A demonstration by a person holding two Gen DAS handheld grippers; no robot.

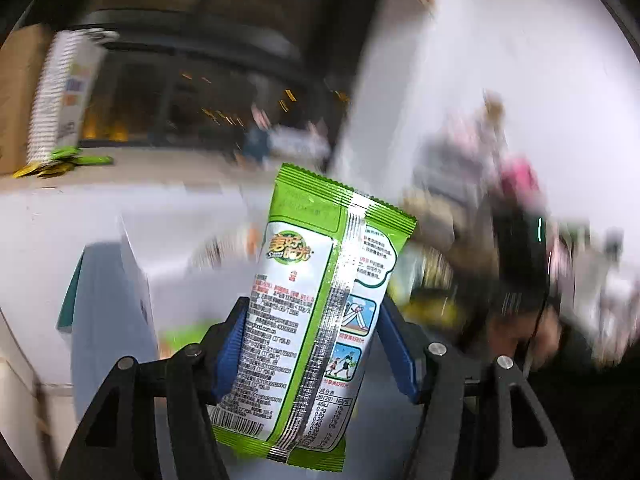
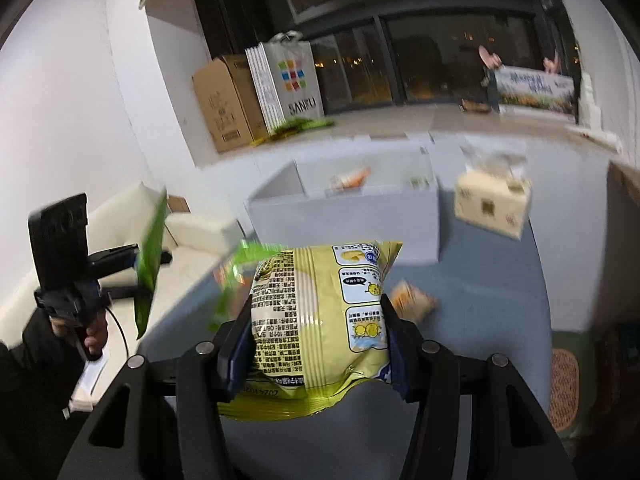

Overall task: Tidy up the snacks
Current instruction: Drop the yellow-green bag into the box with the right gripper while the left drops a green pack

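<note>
My left gripper [image 1: 312,308] is shut on a green and white snack packet [image 1: 316,296], held upright above the blue table. It also shows edge-on in the right wrist view [image 2: 150,264], with the left gripper [image 2: 132,258] at the far left. My right gripper [image 2: 316,308] is shut on a yellow chip bag [image 2: 320,320], back side facing the camera, above the blue table [image 2: 480,320]. A white open box [image 2: 348,216] stands on the table behind it, with a few snacks inside.
A tissue pack [image 2: 494,204] sits right of the white box. A small orange snack [image 2: 412,300] and a green packet [image 2: 248,264] lie on the table. A cardboard box [image 2: 224,100] and a SANFU bag [image 2: 292,80] stand by the window.
</note>
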